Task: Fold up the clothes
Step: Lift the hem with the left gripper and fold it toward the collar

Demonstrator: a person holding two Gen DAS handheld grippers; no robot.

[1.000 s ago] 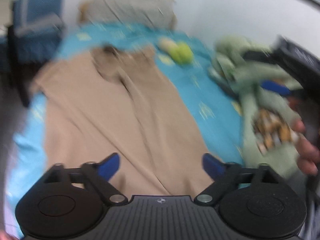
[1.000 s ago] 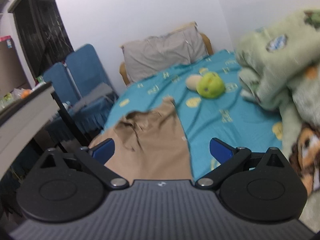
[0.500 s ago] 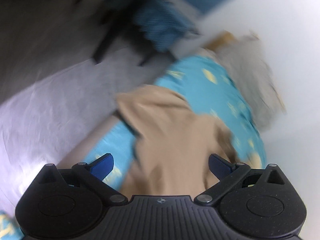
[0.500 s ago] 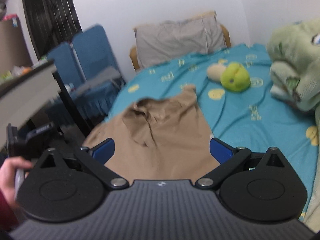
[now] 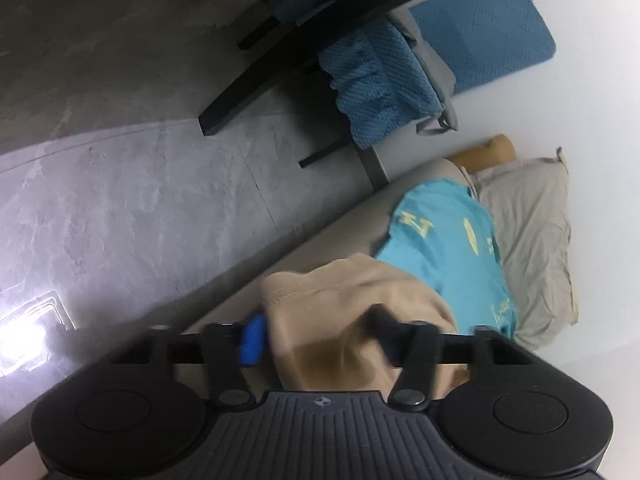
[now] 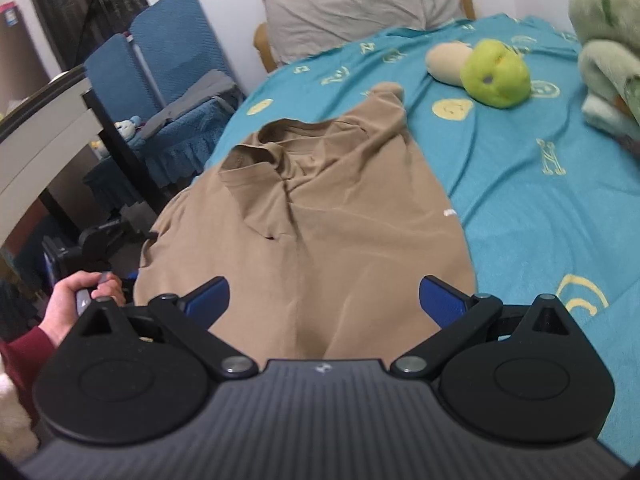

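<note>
Bare sheet (image 6: 540, 200) right of the shirt (image 6: 320, 216), plush (image 6: 494, 74) and blanket (image 6: 604, 60) crowding the far right, pillow (image 6: 360, 4) closing the head end, chairs (image 6: 160, 64) and tabletop (image 6: 44, 136) close along the bed's left edge

This is a home bedroom. A bed (image 6: 540, 200) with a teal sheet printed in yellow smileys and letters fills the right wrist view, a grey pillow (image 6: 360, 4) at its head against a white wall. Plush toys, a green one (image 6: 496, 74) among them, lie on the sheet. Beside the bed stand blue-covered chairs (image 6: 160, 52) and what seems, at the blurred edge, a desk (image 6: 44, 136). The floor (image 5: 120, 200) is grey.
</note>
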